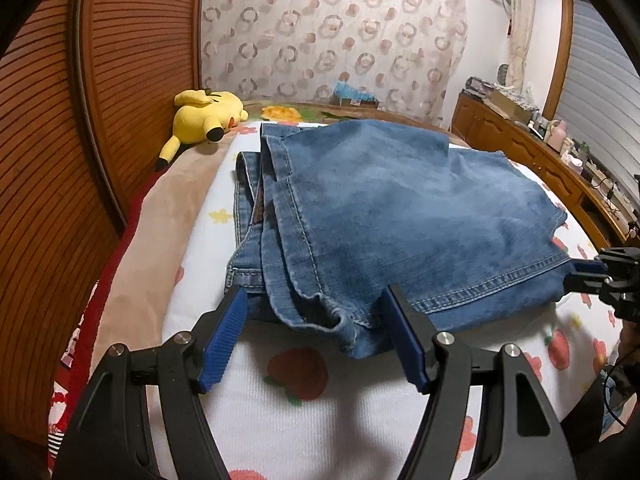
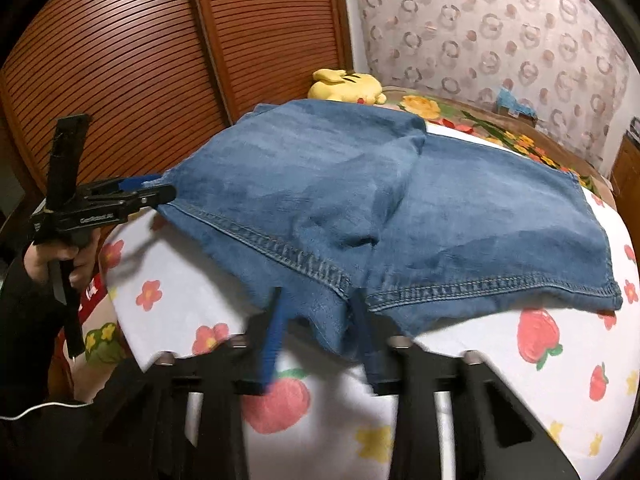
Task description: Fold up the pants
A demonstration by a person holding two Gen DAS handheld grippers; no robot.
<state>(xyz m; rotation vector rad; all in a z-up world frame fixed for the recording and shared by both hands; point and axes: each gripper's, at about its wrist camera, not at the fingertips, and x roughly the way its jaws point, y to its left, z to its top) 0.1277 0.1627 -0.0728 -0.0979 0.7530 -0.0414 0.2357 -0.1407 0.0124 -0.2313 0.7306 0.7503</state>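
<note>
Blue denim pants (image 1: 400, 208) lie folded over on the bed, hems toward me. My left gripper (image 1: 316, 300) is open, its blue pads on either side of the near left hem corner, which lies loose between them. It shows from the side in the right wrist view (image 2: 160, 190) at the pants' left corner. My right gripper (image 2: 320, 300) is open, its blurred fingers straddling the middle hem of the pants (image 2: 400, 208). It appears in the left wrist view (image 1: 576, 272) at the pants' right corner.
A white fruit-print sheet (image 1: 320, 420) covers the bed. A yellow plush toy (image 1: 204, 116) lies at the far left by the wooden slatted wardrobe (image 1: 60, 120). A wooden dresser (image 1: 540, 152) with clutter stands to the right. A patterned curtain hangs behind.
</note>
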